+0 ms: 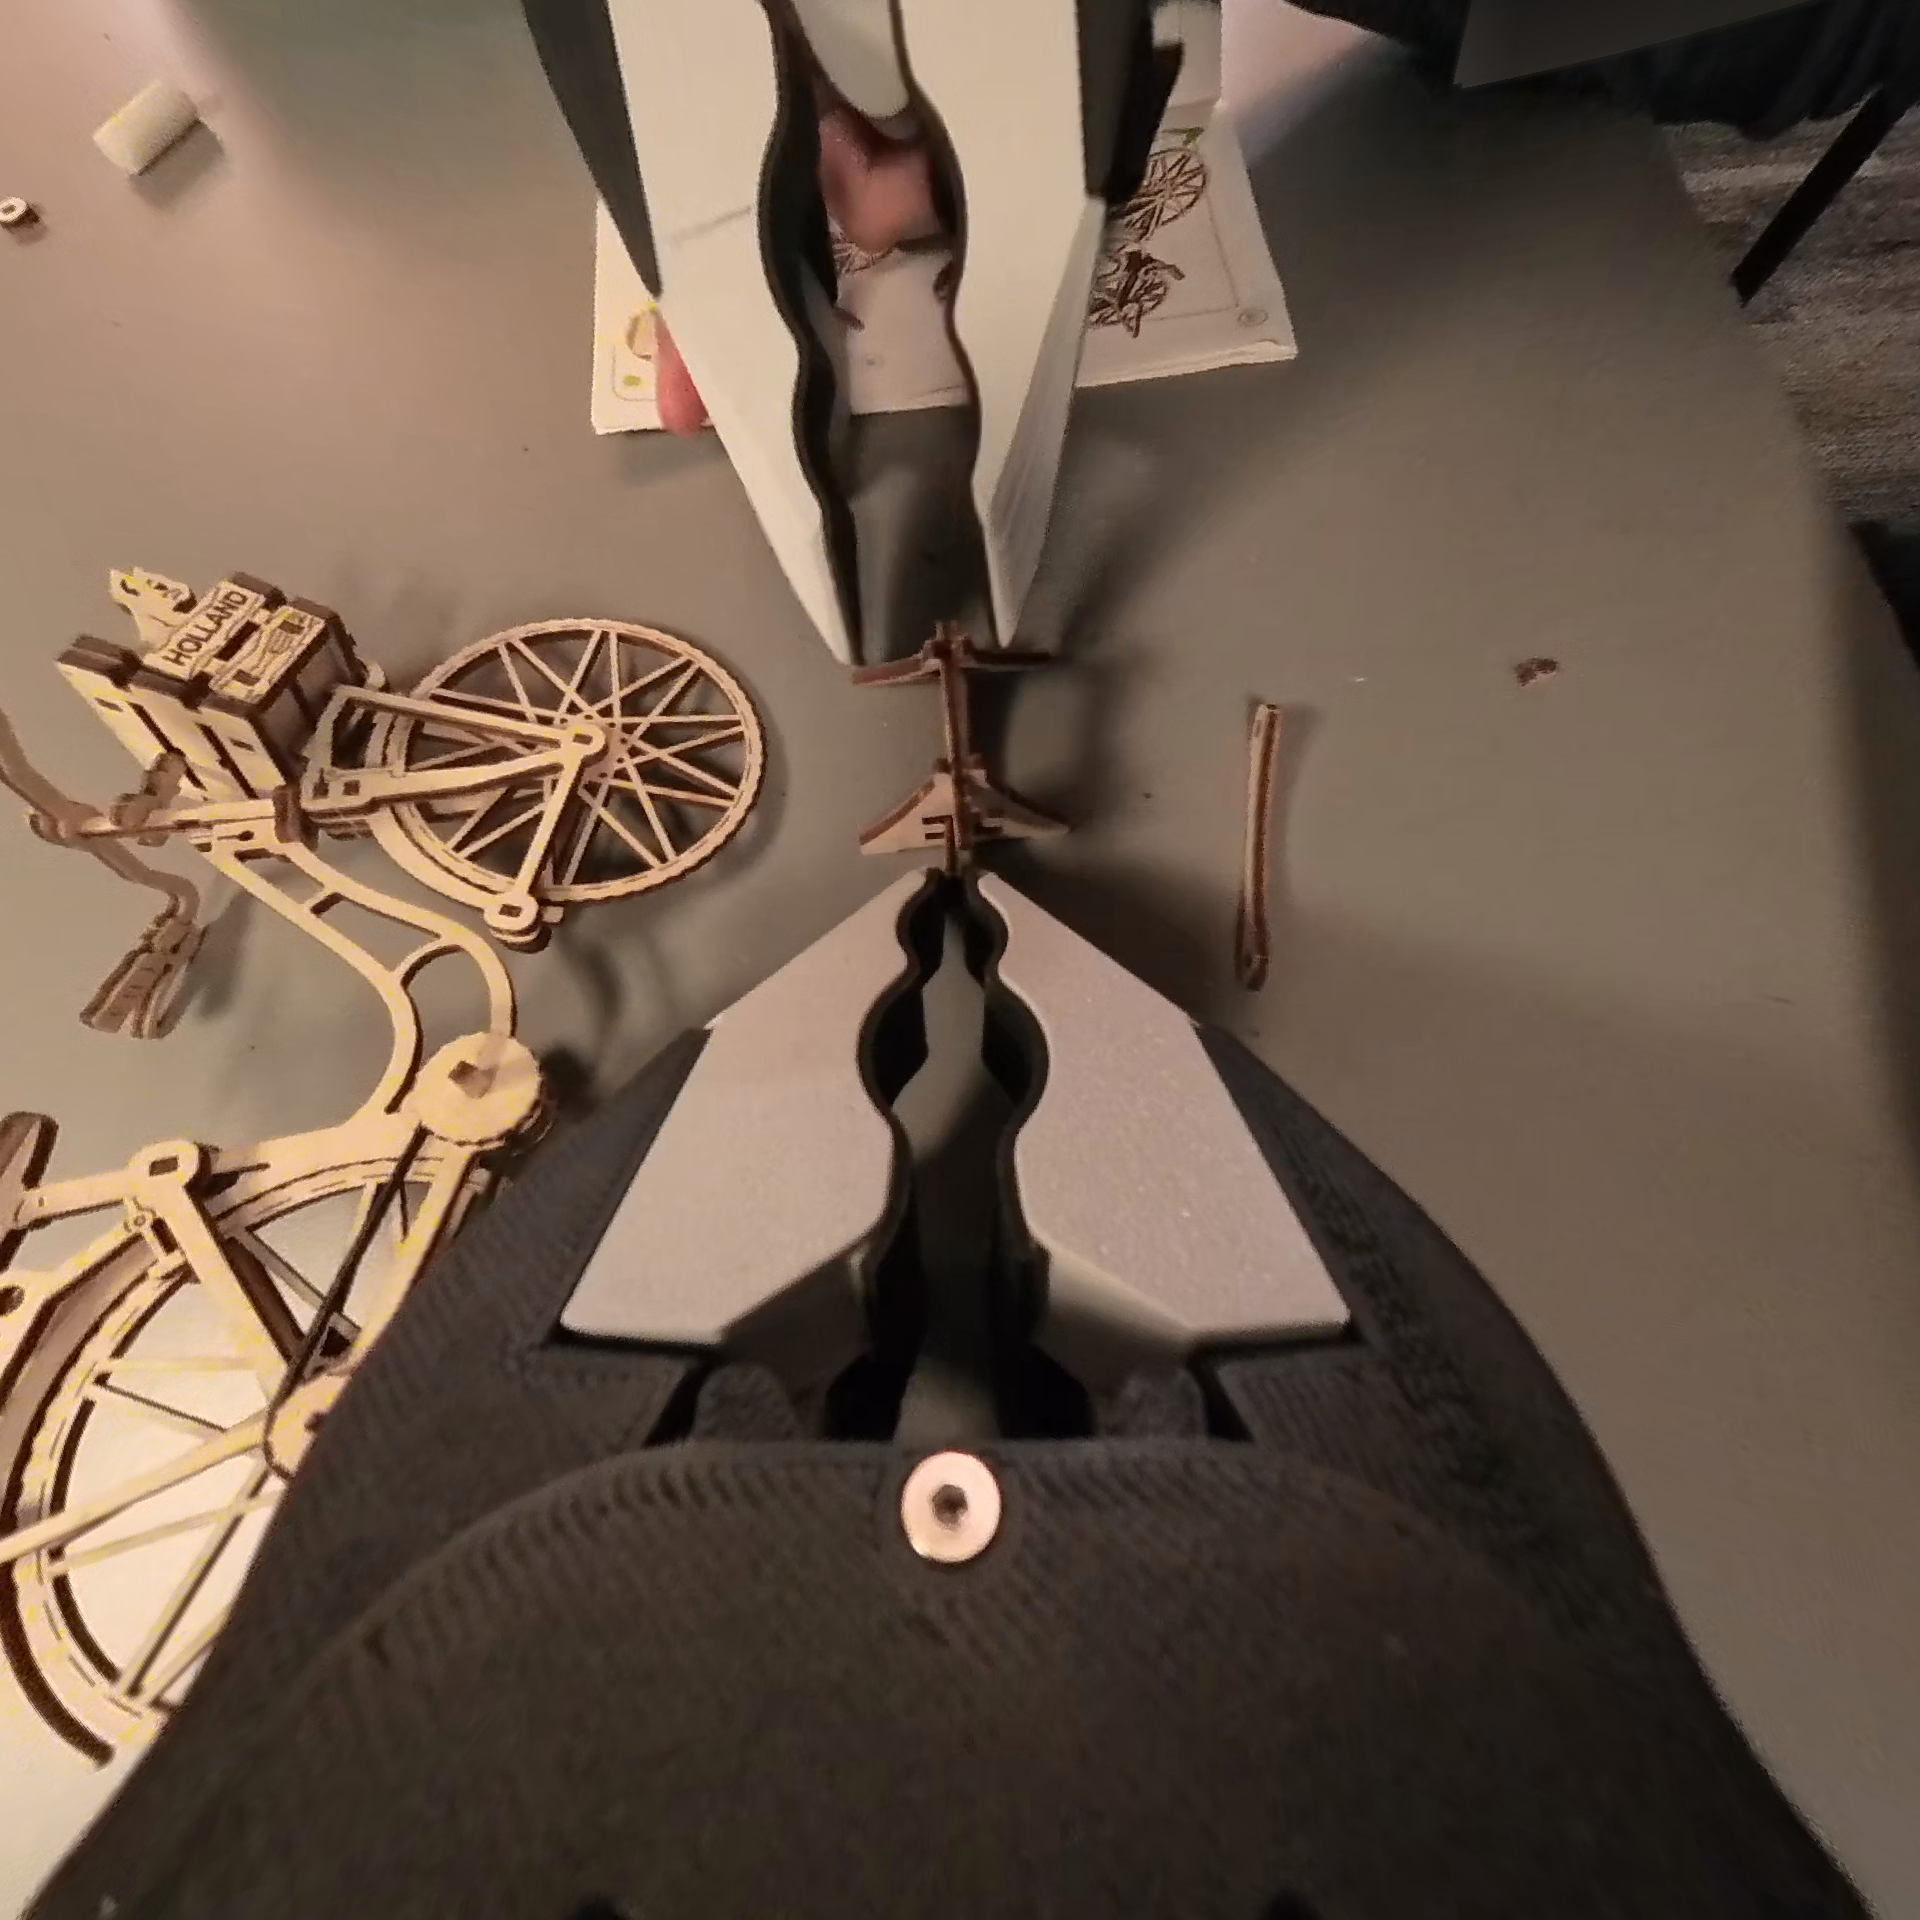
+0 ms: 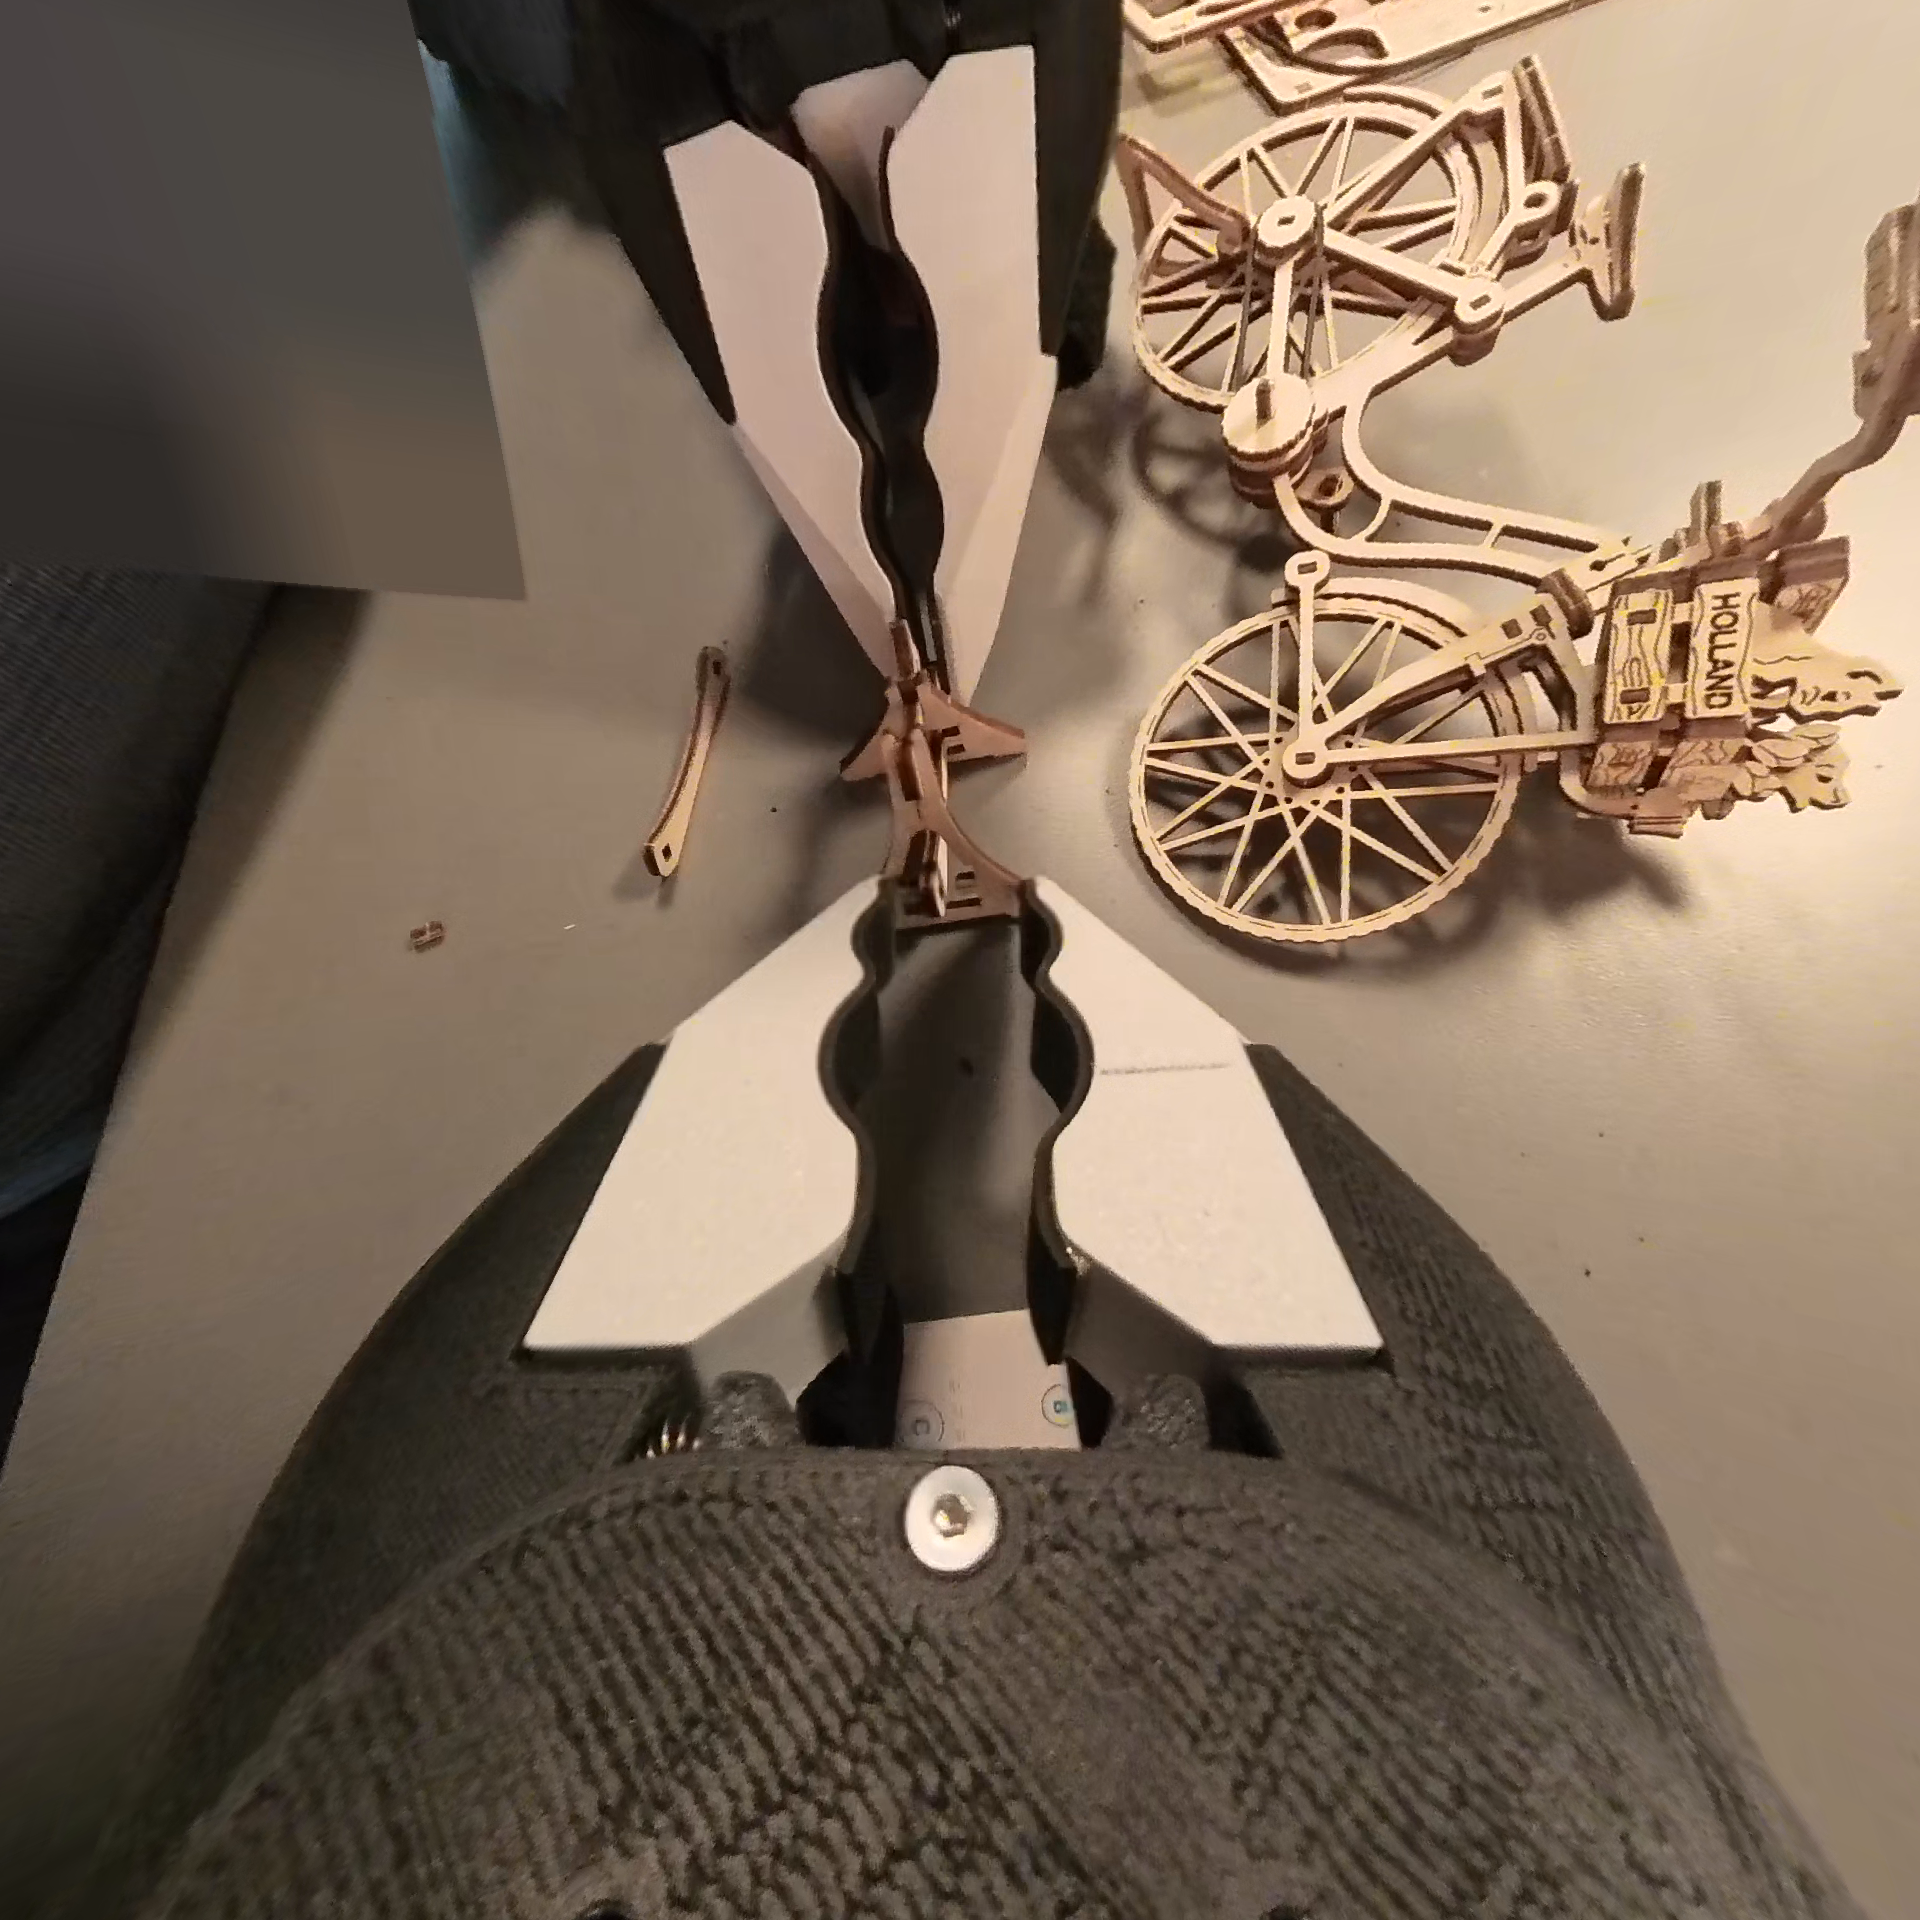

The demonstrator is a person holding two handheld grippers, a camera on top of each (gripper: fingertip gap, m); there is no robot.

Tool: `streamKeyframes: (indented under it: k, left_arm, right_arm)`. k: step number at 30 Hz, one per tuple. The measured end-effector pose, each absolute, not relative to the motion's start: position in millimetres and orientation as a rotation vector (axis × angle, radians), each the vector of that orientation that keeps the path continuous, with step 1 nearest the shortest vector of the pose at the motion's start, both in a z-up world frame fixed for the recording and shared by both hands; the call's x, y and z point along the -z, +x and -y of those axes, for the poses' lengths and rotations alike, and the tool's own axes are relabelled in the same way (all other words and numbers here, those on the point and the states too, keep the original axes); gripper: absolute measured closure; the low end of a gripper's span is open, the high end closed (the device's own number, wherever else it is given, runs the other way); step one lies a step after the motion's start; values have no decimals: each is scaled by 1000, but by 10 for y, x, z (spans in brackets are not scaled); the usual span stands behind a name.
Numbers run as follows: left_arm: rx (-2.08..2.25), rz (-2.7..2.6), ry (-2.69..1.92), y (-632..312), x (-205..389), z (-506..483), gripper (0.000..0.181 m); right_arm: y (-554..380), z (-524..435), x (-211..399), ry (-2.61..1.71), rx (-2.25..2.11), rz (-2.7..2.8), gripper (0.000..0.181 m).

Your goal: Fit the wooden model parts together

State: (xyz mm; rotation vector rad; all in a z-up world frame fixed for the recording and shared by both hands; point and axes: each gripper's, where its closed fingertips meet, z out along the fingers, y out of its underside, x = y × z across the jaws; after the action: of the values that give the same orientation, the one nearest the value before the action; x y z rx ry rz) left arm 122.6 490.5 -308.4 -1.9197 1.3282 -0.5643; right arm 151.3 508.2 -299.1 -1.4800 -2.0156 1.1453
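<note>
A small wooden stand part (image 1: pixel 954 774), a thin bar with two flared cross feet, hangs just above the grey table between both grippers. My left gripper (image 1: pixel 951 883) is shut on the thin edge at its near end. My right gripper (image 1: pixel 928 639) comes in from the far side and grips the other end. In the right wrist view my right gripper (image 2: pixel 956 899) holds one wide foot of the stand part (image 2: pixel 920 769) between its fingers, and the left gripper (image 2: pixel 920 636) pinches the far end. A mostly built wooden bicycle (image 1: pixel 343 831) lies flat on the table, also in the right wrist view (image 2: pixel 1455 675).
A loose curved wooden strip (image 1: pixel 1255 847) lies beside the stand, also in the right wrist view (image 2: pixel 691 748). A tiny wood scrap (image 2: pixel 426 933) lies near it. An instruction sheet (image 1: pixel 1195 270) lies behind the right gripper. A small pale roll (image 1: pixel 145 127) is far left. The table edge (image 2: pixel 135 914) is close. Left tips and right tips are each some 10 cm from the mostly built wooden bicycle (image 1: pixel 343 831). Look for it in the right wrist view (image 2: pixel 1510 608) too.
</note>
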Motion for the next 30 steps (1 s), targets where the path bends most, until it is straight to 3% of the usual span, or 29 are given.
streamKeyframes:
  k: [6, 30]
  left_arm:
    - [565, -1339, -1913, 1230, 3086, -4897, 179]
    - [562, -1375, -1886, 1210, 3084, -4957, 179]
  right_arm:
    - [1500, -5104, 3008, -1522, -1167, 2015, 147]
    - [1508, -5076, 3013, -1503, -1155, 2026, 167]
